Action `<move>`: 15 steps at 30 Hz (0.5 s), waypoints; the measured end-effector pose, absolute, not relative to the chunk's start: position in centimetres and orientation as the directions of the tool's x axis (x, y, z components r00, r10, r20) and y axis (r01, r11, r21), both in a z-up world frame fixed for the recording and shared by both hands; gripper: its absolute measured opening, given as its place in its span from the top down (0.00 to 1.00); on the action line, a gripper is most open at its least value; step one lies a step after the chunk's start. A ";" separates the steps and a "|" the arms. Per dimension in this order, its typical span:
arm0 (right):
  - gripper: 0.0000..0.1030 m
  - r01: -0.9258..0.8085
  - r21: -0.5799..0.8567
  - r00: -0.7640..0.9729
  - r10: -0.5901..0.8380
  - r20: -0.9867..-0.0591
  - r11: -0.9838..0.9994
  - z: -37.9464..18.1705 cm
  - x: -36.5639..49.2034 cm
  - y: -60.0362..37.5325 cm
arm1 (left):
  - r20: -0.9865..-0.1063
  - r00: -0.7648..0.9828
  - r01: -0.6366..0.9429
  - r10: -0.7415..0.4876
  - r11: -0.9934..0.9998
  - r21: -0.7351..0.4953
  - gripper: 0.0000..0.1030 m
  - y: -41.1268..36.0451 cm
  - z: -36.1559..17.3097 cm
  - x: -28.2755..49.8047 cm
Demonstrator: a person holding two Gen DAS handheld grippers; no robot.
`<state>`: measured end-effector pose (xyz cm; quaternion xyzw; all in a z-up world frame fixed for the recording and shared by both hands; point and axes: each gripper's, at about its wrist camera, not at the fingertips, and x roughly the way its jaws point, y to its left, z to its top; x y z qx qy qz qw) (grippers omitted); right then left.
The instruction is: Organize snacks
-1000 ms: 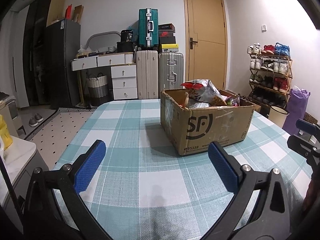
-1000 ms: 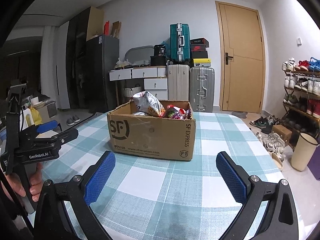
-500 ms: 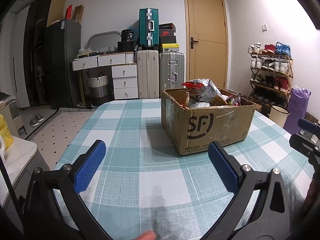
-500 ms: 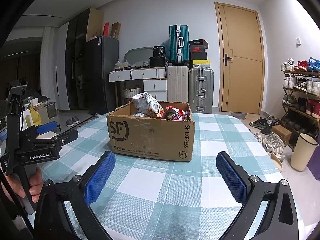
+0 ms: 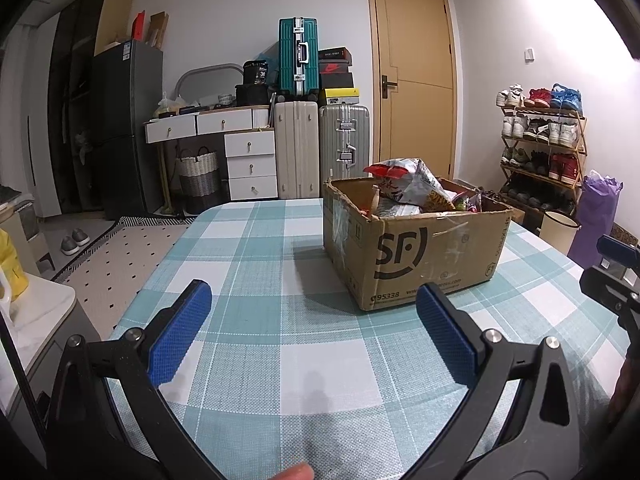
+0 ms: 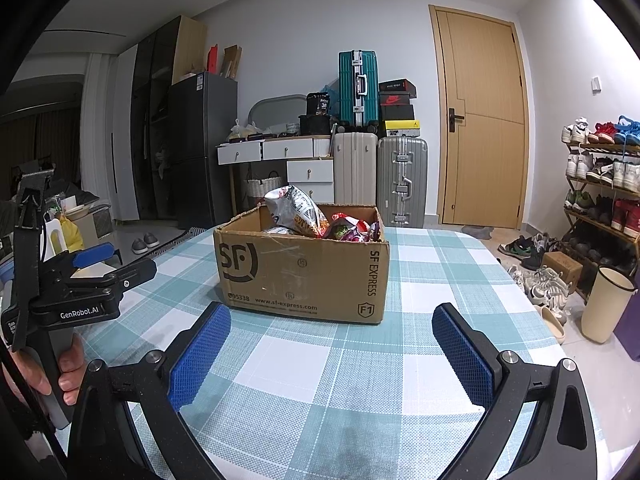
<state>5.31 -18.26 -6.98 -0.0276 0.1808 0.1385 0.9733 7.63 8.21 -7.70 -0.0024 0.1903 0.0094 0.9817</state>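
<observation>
A brown SF cardboard box point(image 5: 416, 258) point(image 6: 304, 276) stands on the checked tablecloth point(image 5: 280, 264) point(image 6: 420, 272). It holds several snack bags, with a silver chip bag point(image 5: 408, 180) point(image 6: 296, 210) sticking up highest. My left gripper point(image 5: 312, 308) is open and empty, low over the cloth, in front and left of the box. My right gripper point(image 6: 330, 332) is open and empty, just in front of the box. The left gripper also shows at the left edge of the right wrist view point(image 6: 116, 258).
Suitcases point(image 5: 298, 60), a white drawer desk point(image 5: 224, 128) and a wooden door point(image 5: 416, 92) stand behind the table. A shoe rack point(image 5: 544, 148) and a cream bin point(image 6: 608, 304) are on the right. The table edge falls off on the left point(image 5: 160, 264).
Both grippers have crept slightly closer to the box and stay open. The box has not moved.
</observation>
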 end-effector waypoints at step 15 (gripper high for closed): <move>0.00 -0.279 -0.004 0.896 0.259 -0.360 0.960 -6.9 5.1 -18.3 | -0.373 0.928 -0.016 0.015 1.000 -0.002 0.01 8.2 -7.8 7.7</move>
